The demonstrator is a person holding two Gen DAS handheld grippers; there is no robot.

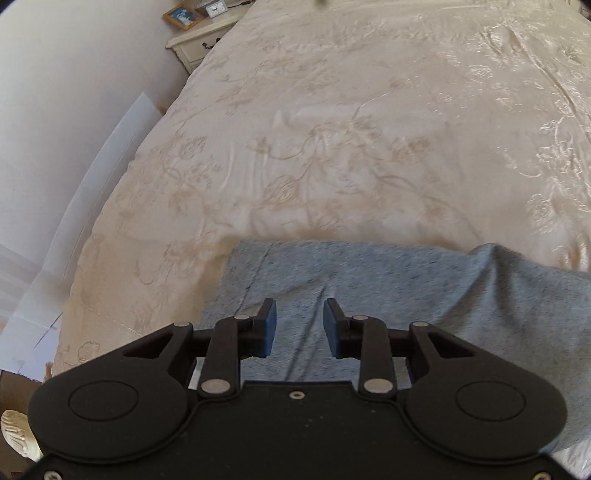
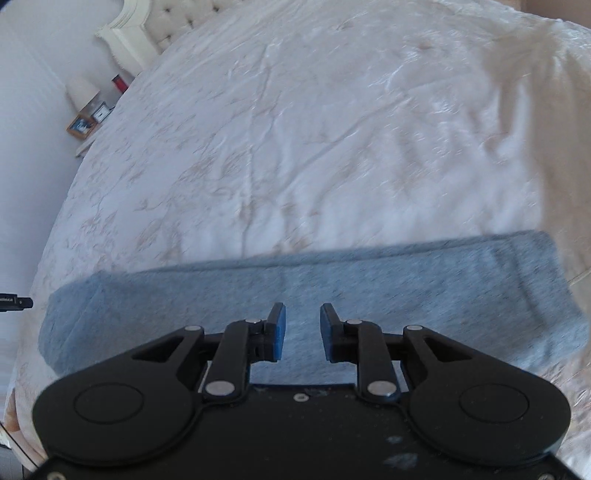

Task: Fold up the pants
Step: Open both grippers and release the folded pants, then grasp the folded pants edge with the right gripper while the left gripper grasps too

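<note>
A wide bed [image 1: 351,129] covered in a cream satin bedspread with a woven floral pattern fills most of both views, running from the lower left to the upper right of each frame. Across the lower half lies the pair of heathered blue-grey knit pants [image 2: 332,280], folded into a long band; in the right wrist view the band stretches almost from the left edge to the right edge, and in the left wrist view it occupies the lower centre and lower right, with a dark seam line running down toward the bottom. The black left hand-held gripper [image 1: 299,328] sits at bottom centre of its frame above the fabric, its blue-padded jaws spread apart with nothing between them. The black right hand-held gripper [image 2: 302,330] is likewise at bottom centre over the band, jaws parted and empty. In the upper left of the left wrist view stands a cream bedside cabinet [image 1: 199,40] with a dark drawer handle, carrying a wooden picture frame [image 1: 181,15] and a small white clock [image 1: 215,8]. A tufted cream headboard [image 2: 173,18] shows at the upper left of the right wrist view.
</note>
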